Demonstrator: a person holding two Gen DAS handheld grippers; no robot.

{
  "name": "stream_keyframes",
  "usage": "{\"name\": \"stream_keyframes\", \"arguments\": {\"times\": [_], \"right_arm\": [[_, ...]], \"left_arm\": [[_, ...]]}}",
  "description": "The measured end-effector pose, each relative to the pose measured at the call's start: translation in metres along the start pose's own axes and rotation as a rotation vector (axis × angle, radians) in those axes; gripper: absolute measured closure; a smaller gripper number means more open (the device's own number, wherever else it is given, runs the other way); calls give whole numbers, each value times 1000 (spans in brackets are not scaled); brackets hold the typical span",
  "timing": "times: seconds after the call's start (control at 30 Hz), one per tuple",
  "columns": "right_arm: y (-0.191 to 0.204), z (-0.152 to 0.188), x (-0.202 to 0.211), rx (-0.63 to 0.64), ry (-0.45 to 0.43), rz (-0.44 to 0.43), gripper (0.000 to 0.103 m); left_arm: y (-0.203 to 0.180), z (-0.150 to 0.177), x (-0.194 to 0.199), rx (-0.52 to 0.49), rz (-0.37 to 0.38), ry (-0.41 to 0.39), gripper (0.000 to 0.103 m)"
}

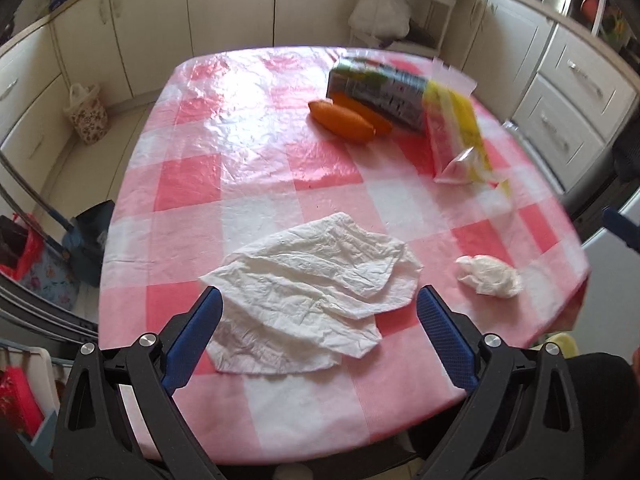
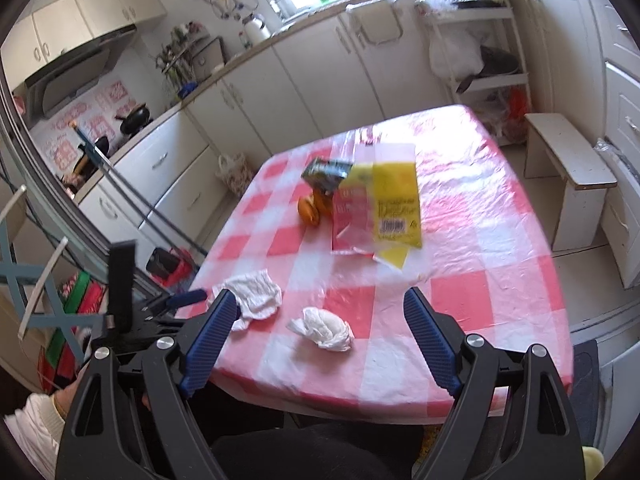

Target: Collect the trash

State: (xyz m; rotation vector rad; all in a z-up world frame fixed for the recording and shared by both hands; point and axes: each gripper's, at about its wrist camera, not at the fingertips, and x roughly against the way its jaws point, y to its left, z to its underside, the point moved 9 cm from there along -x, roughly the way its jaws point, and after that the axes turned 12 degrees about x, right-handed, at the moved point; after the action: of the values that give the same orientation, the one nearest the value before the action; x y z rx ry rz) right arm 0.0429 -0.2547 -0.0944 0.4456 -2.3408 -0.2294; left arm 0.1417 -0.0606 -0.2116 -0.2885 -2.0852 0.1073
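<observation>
A large crumpled white paper towel (image 1: 316, 292) lies flat on the red-and-white checked table (image 1: 248, 148), directly between and ahead of my open left gripper (image 1: 318, 300). A small balled white tissue (image 1: 490, 276) lies to its right near the table edge. In the right wrist view the ball (image 2: 326, 328) sits just ahead of my open, empty right gripper (image 2: 316, 300), and the towel (image 2: 254, 294) is at the left, partly behind my left finger. A yellow-and-pink plastic wrapper (image 1: 460, 136) (image 2: 380, 208), a dark carton (image 1: 376, 92) (image 2: 326, 174) and orange pieces (image 1: 348, 118) (image 2: 310, 210) lie farther back.
White kitchen cabinets (image 1: 224, 12) surround the table. A flowered bag (image 1: 86, 114) stands on the floor at the left. A white bench (image 2: 568, 160) stands right of the table, a shelf rack (image 2: 480, 48) behind it. The left gripper's body (image 2: 124, 308) shows at the left.
</observation>
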Motion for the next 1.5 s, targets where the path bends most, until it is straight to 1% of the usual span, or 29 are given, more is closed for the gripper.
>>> {"name": "stream_keyframes", "arguments": {"times": [0.07,0.13,0.17,0.2,0.23,0.27,0.3,0.33,0.37,0.43,0.47,0.53,0.6,0.67,0.77,0.83,0.9,0.93,0.97,1.0,1.07,1.13,1.2,1.27,1.33,1.43,1.5], "right_arm": [[5,-6,-10,44,15,-26,21],[11,-16,-19,96,22,-54,21],[18,-23,-26,128,25,-71,21],[23,-27,-30,150,28,-84,21],[31,-35,-40,183,36,-101,21],[39,-43,-51,218,45,-113,21],[44,-49,-61,244,52,-117,21],[51,-55,-73,275,63,-120,23],[59,-64,-90,305,81,-123,27],[64,-72,-119,334,118,-113,32],[64,-75,-131,342,134,-105,36],[64,-81,-165,354,178,-91,40],[60,-83,-188,363,209,-72,43],[54,-81,-211,365,254,-44,47],[39,-74,-233,366,306,21,50],[31,-74,-240,375,314,62,50],[22,-75,-243,368,322,84,53],[16,-74,-245,371,339,94,59],[11,-71,-248,370,359,98,68],[9,-73,-248,376,354,103,72],[6,-73,-248,372,366,96,81],[7,-75,-239,339,344,62,82],[13,-79,-222,299,304,6,82],[23,-81,-192,254,246,-67,82],[28,-83,-162,228,191,-109,82],[27,-79,-113,192,119,-142,82],[21,-71,-75,163,71,-148,82]], "left_arm": [[2,0,-10,1,-16,20,9],[1,-4,-11,-18,-19,-10,21],[0,-7,-10,-21,-11,-21,41],[2,-11,-8,-13,3,-26,65],[4,-13,-7,11,35,-11,78],[4,-15,-10,32,63,7,96],[7,-14,-8,63,94,20,100],[10,-13,-5,76,102,19,101],[9,-13,-3,76,108,16,102],[12,-13,9,57,125,-8,102],[11,-13,13,48,124,-18,102],[14,-14,23,34,130,-39,102],[14,-19,23,46,146,-37,102],[14,-20,24,55,160,-33,102],[17,-23,29,57,177,-41,102],[20,-24,33,64,193,-44,102],[18,-26,33,80,216,-40,102],[16,-27,33,87,227,-38,102],[15,-29,32,93,238,-37,102],[14,-30,33,102,255,-38,102],[13,-30,35,104,261,-46,102],[10,-31,38,101,264,-59,102],[9,-32,42,104,268,-73,102],[8,-35,48,112,290,-91,102],[5,-39,59,111,322,-121,102],[-6,-42,75,88,357,-156,102],[-16,-45,88,65,378,-178,102]]}}
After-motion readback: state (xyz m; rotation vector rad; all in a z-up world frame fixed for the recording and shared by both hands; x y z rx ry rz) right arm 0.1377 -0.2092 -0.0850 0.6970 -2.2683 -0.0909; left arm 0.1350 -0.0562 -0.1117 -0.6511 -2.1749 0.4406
